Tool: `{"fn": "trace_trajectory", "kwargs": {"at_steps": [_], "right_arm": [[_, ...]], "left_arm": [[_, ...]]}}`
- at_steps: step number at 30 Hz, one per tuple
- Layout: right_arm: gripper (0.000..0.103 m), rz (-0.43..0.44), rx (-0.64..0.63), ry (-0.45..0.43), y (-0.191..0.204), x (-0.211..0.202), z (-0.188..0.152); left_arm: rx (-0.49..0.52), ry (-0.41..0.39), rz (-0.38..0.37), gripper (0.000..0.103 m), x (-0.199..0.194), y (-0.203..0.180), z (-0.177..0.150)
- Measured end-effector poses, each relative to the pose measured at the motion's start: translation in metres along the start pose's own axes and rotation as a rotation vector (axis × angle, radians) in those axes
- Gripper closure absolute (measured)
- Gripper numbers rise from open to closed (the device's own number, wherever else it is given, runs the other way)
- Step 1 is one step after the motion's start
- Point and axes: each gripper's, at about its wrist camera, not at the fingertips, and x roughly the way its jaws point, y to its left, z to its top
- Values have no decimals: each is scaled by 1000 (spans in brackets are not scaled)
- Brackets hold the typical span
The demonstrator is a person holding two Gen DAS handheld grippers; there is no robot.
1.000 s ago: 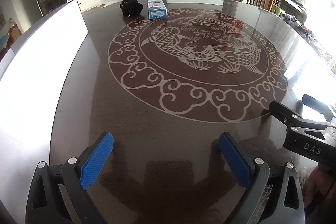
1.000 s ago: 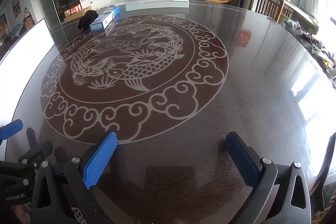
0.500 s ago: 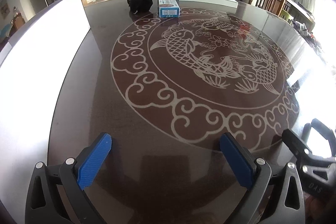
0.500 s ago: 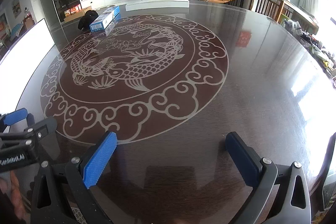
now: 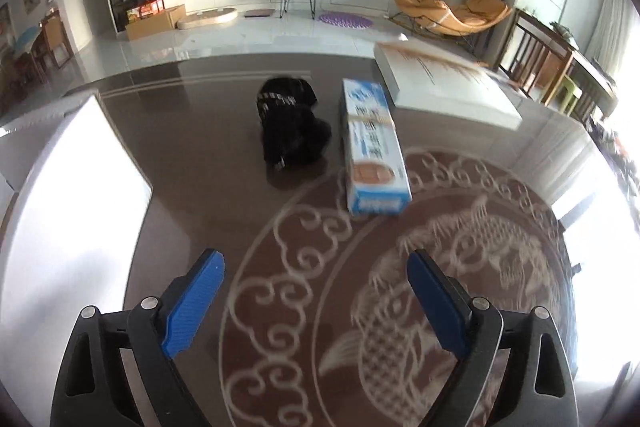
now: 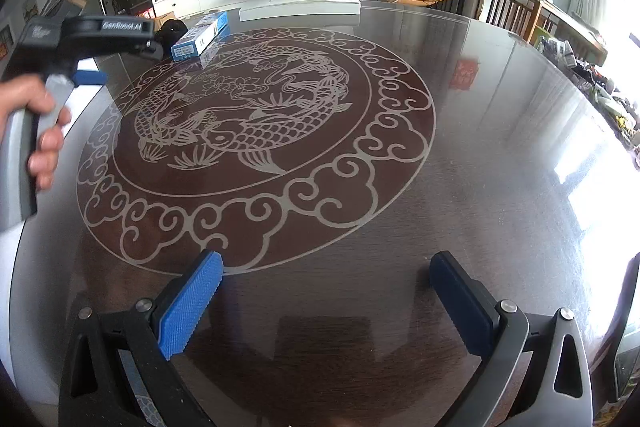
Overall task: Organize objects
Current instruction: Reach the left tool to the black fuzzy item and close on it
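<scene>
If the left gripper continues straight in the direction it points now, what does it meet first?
Most likely the bare table surface, since the left gripper points downward and its open jaws are empty. Further along that line lie the black bundle and the blue box; depth is unclear.

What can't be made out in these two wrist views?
- Black object, left wrist view: dark and motion-blurred; what it is cannot be told.
- Blue box: its print is blurred there, too small in the right wrist view.
- Left tongs, right wrist view: only one blue tip shows; the tool's body and the hand hide the rest.
</scene>
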Motion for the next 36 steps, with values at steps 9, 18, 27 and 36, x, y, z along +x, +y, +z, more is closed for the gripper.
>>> {"fn": "trace_trajectory", "kwargs": {"at_steps": [9,18,27,36], "right_arm": [[0,0,0,0,0,0,0],[0,0,0,0,0,0,0],[0,0,0,0,1,0,0],[0,1,1,1,0,0,0]], "left_arm": [[-35,34,76,10,66,20,81],[-82,-23,29,71,88,34,81],[5,-41,60,71,32,25,-1],[62,-41,59,71,-60,16,-122]]}}
